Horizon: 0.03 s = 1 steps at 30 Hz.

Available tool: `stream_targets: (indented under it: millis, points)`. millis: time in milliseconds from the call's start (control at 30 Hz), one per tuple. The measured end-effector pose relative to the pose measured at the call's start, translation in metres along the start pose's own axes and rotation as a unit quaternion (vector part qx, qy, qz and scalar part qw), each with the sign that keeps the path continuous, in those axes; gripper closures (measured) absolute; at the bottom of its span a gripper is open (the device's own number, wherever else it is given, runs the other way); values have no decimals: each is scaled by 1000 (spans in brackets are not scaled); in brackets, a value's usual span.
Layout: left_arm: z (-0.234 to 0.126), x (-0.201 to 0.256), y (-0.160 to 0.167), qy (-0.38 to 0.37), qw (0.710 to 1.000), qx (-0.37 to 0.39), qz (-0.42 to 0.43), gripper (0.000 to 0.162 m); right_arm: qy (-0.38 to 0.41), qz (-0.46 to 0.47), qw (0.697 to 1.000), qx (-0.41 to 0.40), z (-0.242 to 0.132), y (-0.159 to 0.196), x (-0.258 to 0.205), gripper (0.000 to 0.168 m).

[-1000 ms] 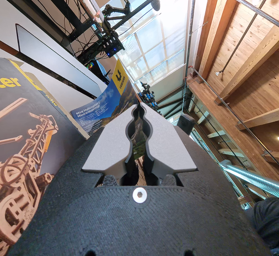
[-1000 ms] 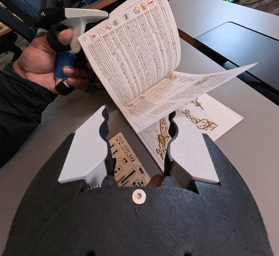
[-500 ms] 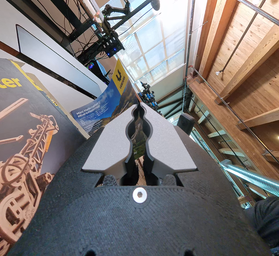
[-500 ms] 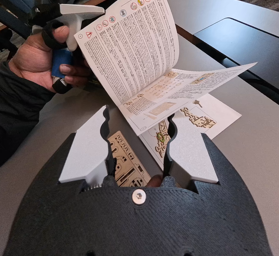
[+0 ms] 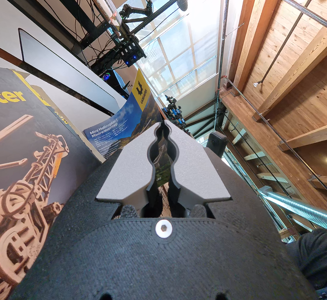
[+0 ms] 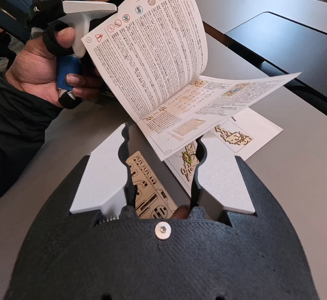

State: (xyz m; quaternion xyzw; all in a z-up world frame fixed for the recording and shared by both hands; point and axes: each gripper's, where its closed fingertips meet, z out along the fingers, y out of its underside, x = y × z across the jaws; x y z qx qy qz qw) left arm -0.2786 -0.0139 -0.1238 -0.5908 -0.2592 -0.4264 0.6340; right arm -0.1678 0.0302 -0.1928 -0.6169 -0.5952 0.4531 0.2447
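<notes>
My left gripper (image 5: 162,123) points upward and is shut on the blue and yellow cover of a booklet (image 5: 123,123). In the right wrist view a hand (image 6: 35,64) holds this gripper (image 6: 113,10) at the upper left, and the booklet (image 6: 159,52) hangs open with white printed pages. My right gripper (image 6: 162,132) is open and empty, with its fingertips just under the booklet's lower page edge. A laser-cut wooden sheet (image 6: 146,181) lies on the grey table (image 6: 283,167) below the open jaws.
A loose printed sheet (image 6: 247,132) lies on the table under the booklet. A dark box with a wooden model picture (image 5: 35,149) stands left of the left gripper. A second grey table with a dark panel (image 6: 283,34) is behind. There is about 15 cm between the tips of the two grippers.
In the right wrist view the booklet and the left gripper have shifted slightly up and left. The left gripper keeps its hold on the cover.
</notes>
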Motion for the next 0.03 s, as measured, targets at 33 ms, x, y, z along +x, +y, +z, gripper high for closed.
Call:
stream_targets:
  millis: [33]
  points:
    - [0, 0, 0, 0, 1000, 0, 0, 162, 1, 2, 1000, -3, 0, 1, 1, 93]
